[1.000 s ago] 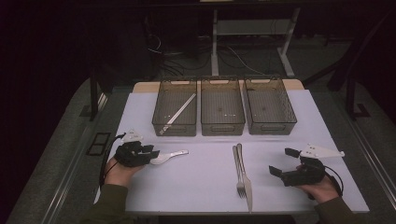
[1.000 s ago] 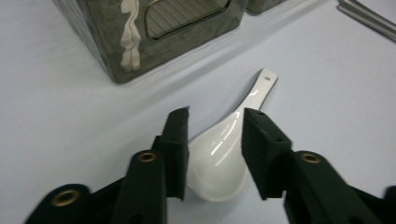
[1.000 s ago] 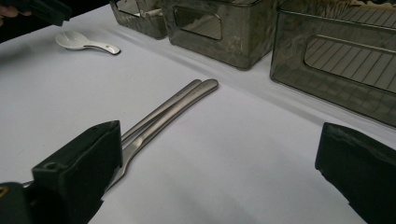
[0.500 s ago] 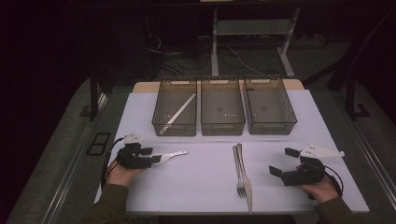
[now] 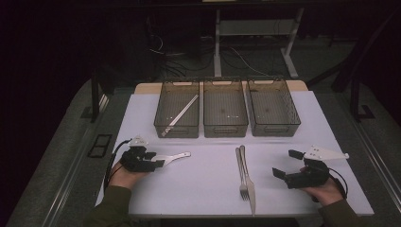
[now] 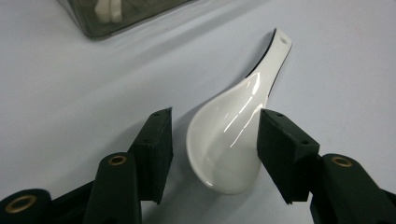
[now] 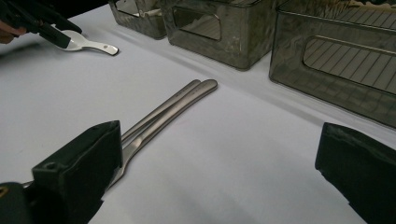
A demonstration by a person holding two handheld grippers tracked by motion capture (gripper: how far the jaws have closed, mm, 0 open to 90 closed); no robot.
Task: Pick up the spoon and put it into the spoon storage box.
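Observation:
A white ceramic spoon (image 5: 174, 155) (image 6: 229, 140) lies on the white table cover at the left, handle pointing right. My left gripper (image 5: 158, 162) (image 6: 215, 117) is open, with its jaws on either side of the spoon's bowl. They have just been opening, and a gap shows beside the left pad (image 6: 156, 149). A steel fork (image 5: 241, 169) and knife (image 5: 249, 182) lie side by side in the middle (image 7: 177, 105). My right gripper (image 5: 286, 163) (image 7: 219, 154) rests wide open at the right, apart from them, with nothing between its jaws.
Three dark see-through bins stand in a row at the back: the left bin (image 5: 176, 130) holds a long pale utensil (image 5: 182, 113), then the middle bin (image 5: 225, 129) and the right bin (image 5: 276, 128). The table's front edge (image 5: 227, 213) runs just beyond both hands.
The left gripper's jaws stand wider around the spoon's bowl than a second ago, and that hand has shifted only slightly. The right hand, fork and knife have not moved.

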